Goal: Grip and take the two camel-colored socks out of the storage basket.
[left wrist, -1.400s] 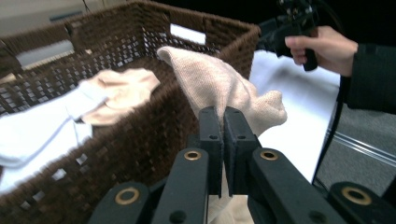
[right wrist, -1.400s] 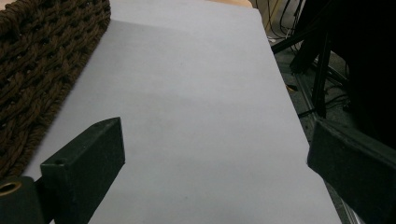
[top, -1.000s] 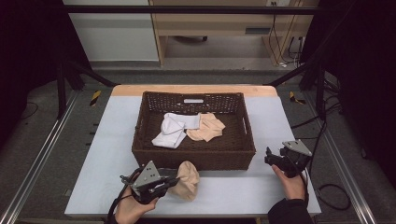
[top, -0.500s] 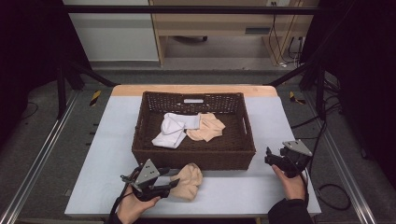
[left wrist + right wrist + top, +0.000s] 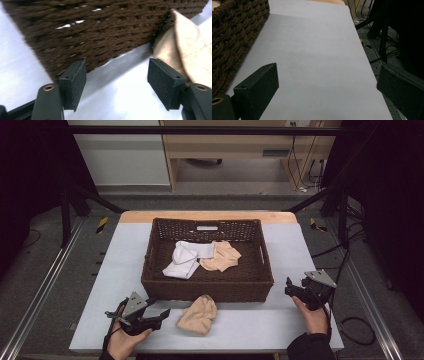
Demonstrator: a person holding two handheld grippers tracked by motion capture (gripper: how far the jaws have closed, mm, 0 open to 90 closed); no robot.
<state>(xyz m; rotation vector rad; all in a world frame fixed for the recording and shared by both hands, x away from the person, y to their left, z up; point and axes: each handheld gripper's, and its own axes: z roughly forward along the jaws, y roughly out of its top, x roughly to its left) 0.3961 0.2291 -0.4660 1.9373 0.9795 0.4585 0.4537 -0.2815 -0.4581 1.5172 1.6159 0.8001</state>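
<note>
Three socks: two in the wicker basket (image 5: 207,285), one beige sock (image 5: 198,314) before it, partly cut off in the left gripper view. The left tool (image 5: 159,315) has just been spreading apart, nothing between; the right tool (image 5: 288,288) stands apart.

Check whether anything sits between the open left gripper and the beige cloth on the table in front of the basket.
Nothing visible does. The left gripper, whose jaws have just been opening, has nothing between them; bare table separates it from the beige cloth, which lies against the basket front wall.
</note>
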